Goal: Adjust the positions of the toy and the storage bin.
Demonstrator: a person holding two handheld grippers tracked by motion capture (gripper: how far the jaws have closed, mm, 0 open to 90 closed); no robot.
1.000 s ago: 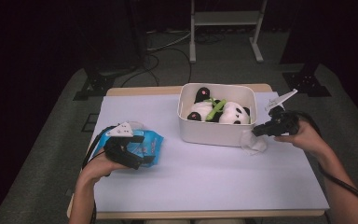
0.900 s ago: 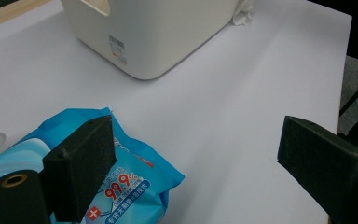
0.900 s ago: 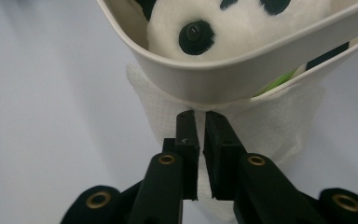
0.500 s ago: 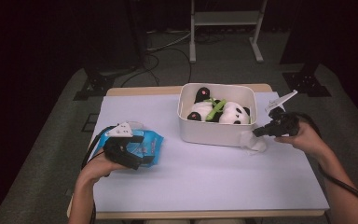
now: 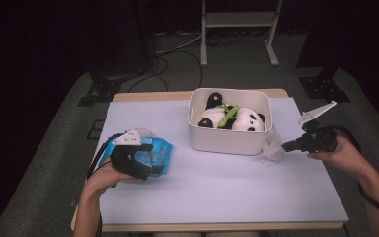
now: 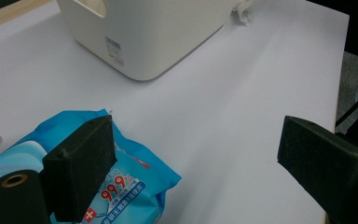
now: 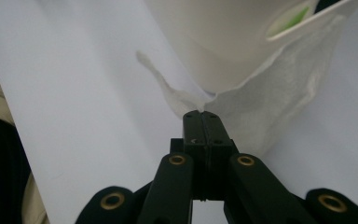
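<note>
On the pale lilac tabletop (image 5: 217,192) the right hand-held gripper (image 5: 285,146) is clenched on a thin white wet wipe (image 5: 271,149), its two black jaws pressed flat together with a corner of the sheet pinched between their tips, as the right gripper view shows (image 7: 202,113). The wipe (image 7: 270,105) fans out from that pinch and drapes against the near right corner of the white rounded plastic bin (image 5: 229,140), one edge reaching up to the bin's rim (image 7: 307,23) and a thinner twisted strip trailing on the tabletop beside it. In the high view the right hand (image 5: 343,154) holds that gripper just off the bin's right end, above the tabletop's right side. Inside the bin lies a black-and-white plush panda with a green piece across it (image 5: 232,117). Well apart, at the tabletop's left side, the left hand-held gripper (image 5: 145,165) is released: in the left gripper view its jaws stand wide apart, one pad (image 6: 86,163) over the blue plastic pack of wet wipes (image 6: 135,182) and the other pad (image 6: 324,163) far across bare tabletop, gripping nothing. The blue pack (image 5: 158,154) lies flat near the tabletop's left edge, under and just beside the left hand (image 5: 103,175), with the bin's side wall (image 6: 149,37) standing beyond it.
</note>
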